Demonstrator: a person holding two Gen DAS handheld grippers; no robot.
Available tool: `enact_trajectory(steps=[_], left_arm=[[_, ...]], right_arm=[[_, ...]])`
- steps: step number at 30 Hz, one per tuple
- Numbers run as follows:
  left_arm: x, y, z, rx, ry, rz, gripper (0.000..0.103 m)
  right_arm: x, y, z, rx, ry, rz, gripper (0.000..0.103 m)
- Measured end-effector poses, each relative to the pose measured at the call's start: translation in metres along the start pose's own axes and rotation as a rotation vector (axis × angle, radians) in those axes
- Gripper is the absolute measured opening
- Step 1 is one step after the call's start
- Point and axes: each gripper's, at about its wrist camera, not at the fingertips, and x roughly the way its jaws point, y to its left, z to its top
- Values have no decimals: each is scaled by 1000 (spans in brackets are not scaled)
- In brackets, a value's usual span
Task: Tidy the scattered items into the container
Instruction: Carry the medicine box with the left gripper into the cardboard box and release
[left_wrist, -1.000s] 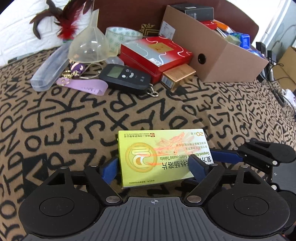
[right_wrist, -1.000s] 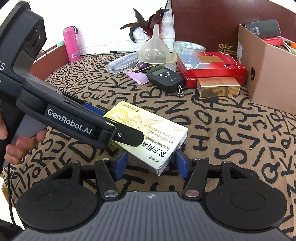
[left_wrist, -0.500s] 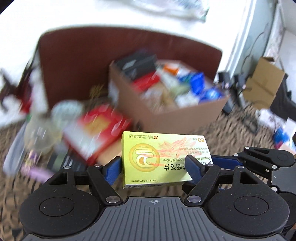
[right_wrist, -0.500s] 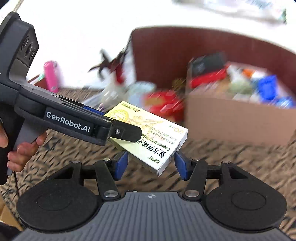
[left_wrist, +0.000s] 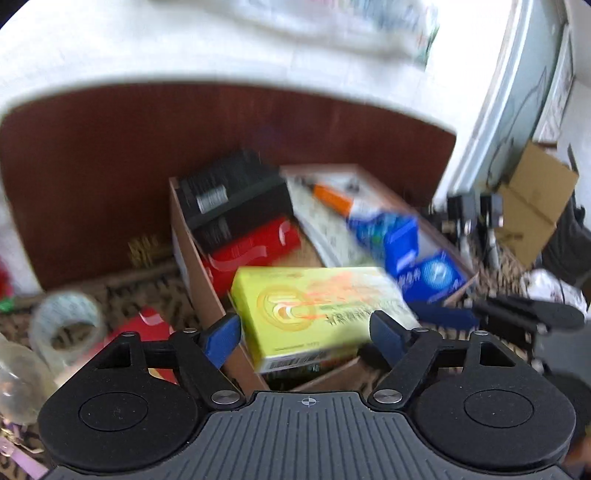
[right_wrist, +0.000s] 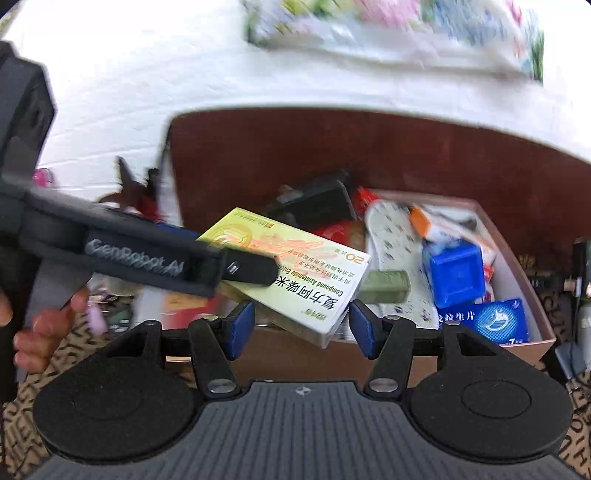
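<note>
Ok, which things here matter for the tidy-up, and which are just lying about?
Job: tablet box, held in the left gripper; cardboard box; tape roll and red box, not yet in.
Lying about: spare carton far right; brown headboard.

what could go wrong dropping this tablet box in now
1. The yellow tablet box hangs over the cardboard box's near wall, not its middle; released here it may catch the rim.
2. The cardboard box is already crowded; it may perch on the red box.
3. The right tool sits close beneath, possibly blocking the drop.
</note>
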Motion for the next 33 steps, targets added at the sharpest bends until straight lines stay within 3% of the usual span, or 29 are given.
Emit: enact_trajectory(steps=[8,10,15,18,19,22,23,24,25,27,31,33], left_arm=[[7,-1,2,50,-27,-10,82],[8,1,3,51,-29,-9,79],[25,-2,7,67,-20,43,75],[33,-1,9,60,-10,53,73],[32,0,9,49,-9,47,73],[22,1,4,48,-28,11,82],[17,1,3,52,-40,-6,92],[10,-1,0,54,-53,-24,100],[4,-3,-3,49,-64,-27,103],[-8,-8,-12,41,-87,-24,103],[-29,-9,-35,-10,-82,-30,103],[-42,-5,-54,-53,-80,-39,103]], right_arm=[[11,-11,-6,-19,27,0,61],[12,-9,-5,-34,25,20,52],[32,-6,1,-57,53,-7,51],[46,-7,2,-42,69,-21,45],[49,-9,1,-26,75,-10,37],[47,-12,-1,11,72,18,37],[43,-11,-2,2,65,14,39],[39,-10,-3,-8,56,2,48],[34,-8,-3,-16,44,-11,64],[22,-4,-6,-25,14,-25,80],[2,13,-16,-64,-9,-36,94],[-7,26,-24,-96,-20,-47,96]])
